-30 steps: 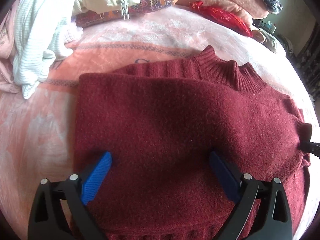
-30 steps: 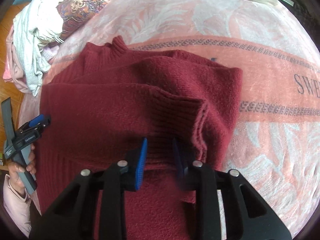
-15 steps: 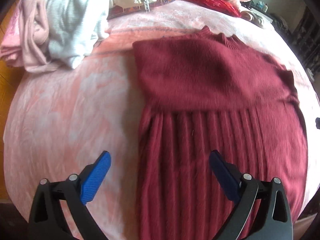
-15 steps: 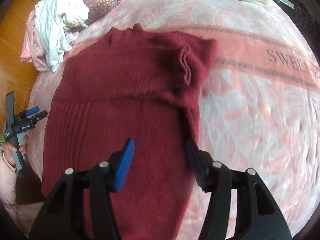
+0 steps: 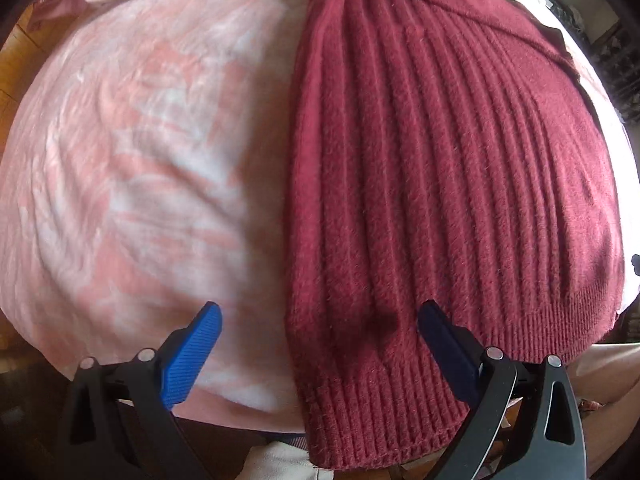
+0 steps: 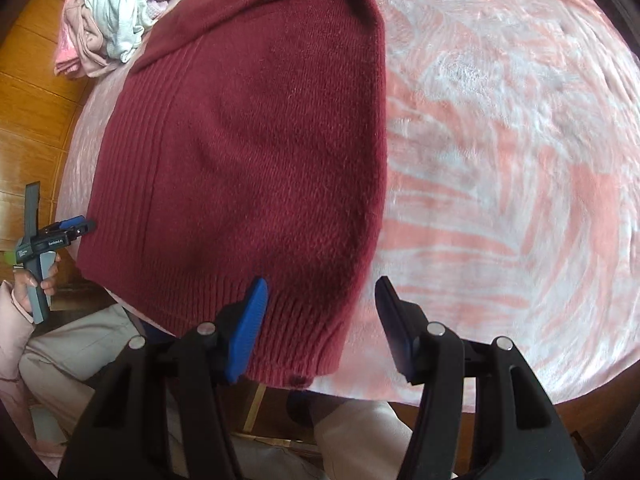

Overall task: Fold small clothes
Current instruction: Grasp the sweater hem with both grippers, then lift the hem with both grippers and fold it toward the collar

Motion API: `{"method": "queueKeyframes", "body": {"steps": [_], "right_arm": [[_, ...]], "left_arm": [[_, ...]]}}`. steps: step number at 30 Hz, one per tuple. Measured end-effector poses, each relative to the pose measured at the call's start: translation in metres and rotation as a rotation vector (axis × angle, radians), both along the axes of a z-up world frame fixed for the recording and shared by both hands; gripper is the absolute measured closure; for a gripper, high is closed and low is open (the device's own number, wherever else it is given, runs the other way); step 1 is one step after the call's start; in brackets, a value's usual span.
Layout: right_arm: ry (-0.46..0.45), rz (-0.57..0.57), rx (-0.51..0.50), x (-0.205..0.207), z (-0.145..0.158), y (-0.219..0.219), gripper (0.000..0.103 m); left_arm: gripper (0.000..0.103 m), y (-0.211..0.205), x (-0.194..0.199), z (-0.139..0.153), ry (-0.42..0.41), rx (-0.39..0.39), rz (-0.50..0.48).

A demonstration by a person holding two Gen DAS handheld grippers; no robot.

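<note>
My left gripper open over red sweater hem at frame bottom, my right gripper open, empty, pink blanket beneath

One maroon sweater, one pink blanket, two claws, perhaps several heaped clothes.

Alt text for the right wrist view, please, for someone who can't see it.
The right tongs hang open over the near hem corner of a dark red knit sweater lying flat on a pink and white blanket, gripping nothing. At far left a hand holds the left tongs beside the sweater's other edge; a pile of pale clothes lies beyond.
</note>
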State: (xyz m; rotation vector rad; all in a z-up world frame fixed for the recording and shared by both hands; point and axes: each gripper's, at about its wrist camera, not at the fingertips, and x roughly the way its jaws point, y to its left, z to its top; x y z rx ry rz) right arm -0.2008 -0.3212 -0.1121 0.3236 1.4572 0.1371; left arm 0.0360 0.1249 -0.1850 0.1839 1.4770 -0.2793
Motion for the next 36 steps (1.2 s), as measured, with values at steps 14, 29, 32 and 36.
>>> {"method": "queueKeyframes", "body": {"steps": [14,29,32,36], "right_arm": [[0.164,-0.012,0.026,-0.012,-0.038,0.028,0.042],[0.098,-0.021,0.157,-0.003,-0.02,0.028,0.092],[0.038,-0.059,0.218,0.003,-0.002,0.017,0.093],[-0.045,-0.102,0.291,0.014,0.025,-0.004,0.093]], "left_arm": [[0.005,0.008,-0.029,-0.017,0.11,-0.124,-0.021],[0.089,-0.014,-0.035,0.014,0.087,-0.206,-0.008],[0.09,-0.011,-0.028,0.022,0.084,-0.274,0.021],[0.09,0.0,-0.014,0.043,0.041,-0.37,0.057]]}}
